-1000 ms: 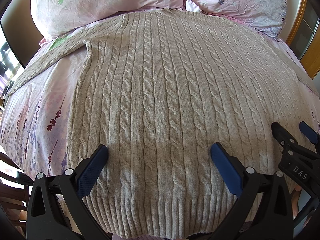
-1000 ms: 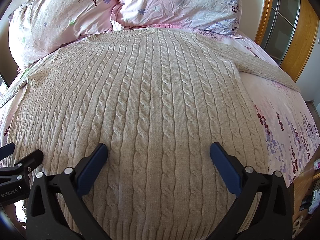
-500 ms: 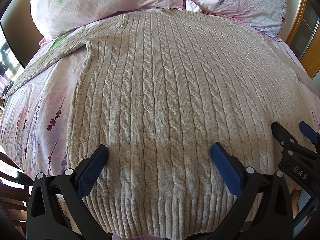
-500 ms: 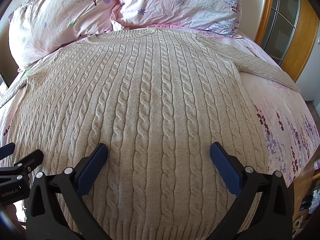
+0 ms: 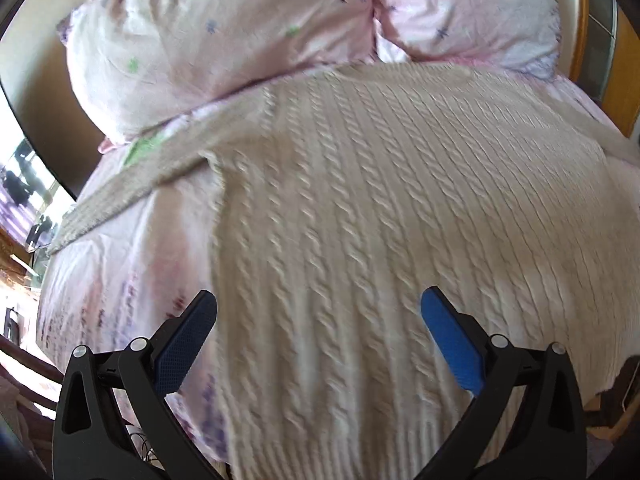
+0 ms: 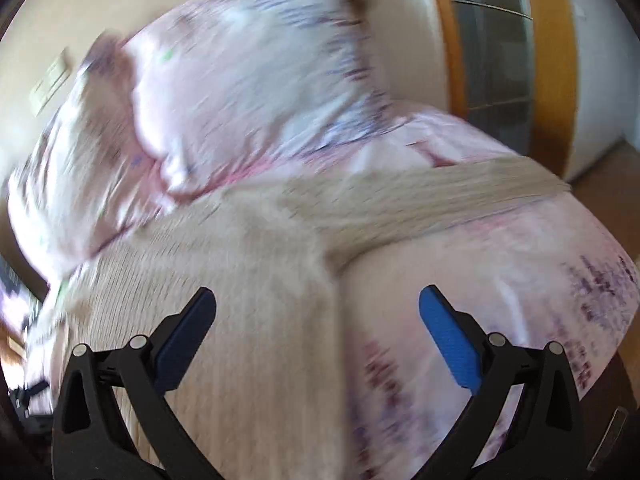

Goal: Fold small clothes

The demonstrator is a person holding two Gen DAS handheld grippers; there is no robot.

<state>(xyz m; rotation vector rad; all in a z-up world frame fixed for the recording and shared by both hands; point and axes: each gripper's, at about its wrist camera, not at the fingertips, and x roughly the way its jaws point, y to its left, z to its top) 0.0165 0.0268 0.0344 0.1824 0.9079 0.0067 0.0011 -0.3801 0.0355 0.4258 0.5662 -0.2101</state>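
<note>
A beige cable-knit sweater (image 5: 400,208) lies flat on the bed, hem toward me, neck at the pillows. Its left sleeve (image 5: 132,184) stretches out to the left. My left gripper (image 5: 318,320) is open and empty, above the sweater's lower left side edge. In the blurred right wrist view the sweater's body (image 6: 248,320) and its right sleeve (image 6: 440,200) show. My right gripper (image 6: 318,320) is open and empty, above the sweater's right side edge below the armpit.
A pink floral bedsheet (image 5: 132,264) covers the bed. Two pink pillows (image 5: 224,32) lie at the head and show in the right wrist view (image 6: 248,88). A wooden-framed door (image 6: 500,48) stands at the right. The bed's left edge (image 5: 24,344) drops to a wooden frame.
Both grippers have swung outward: the left toward the sweater's left edge, the right fast toward its right edge and sleeve. The other gripper has dropped out of each view. Both stay open.
</note>
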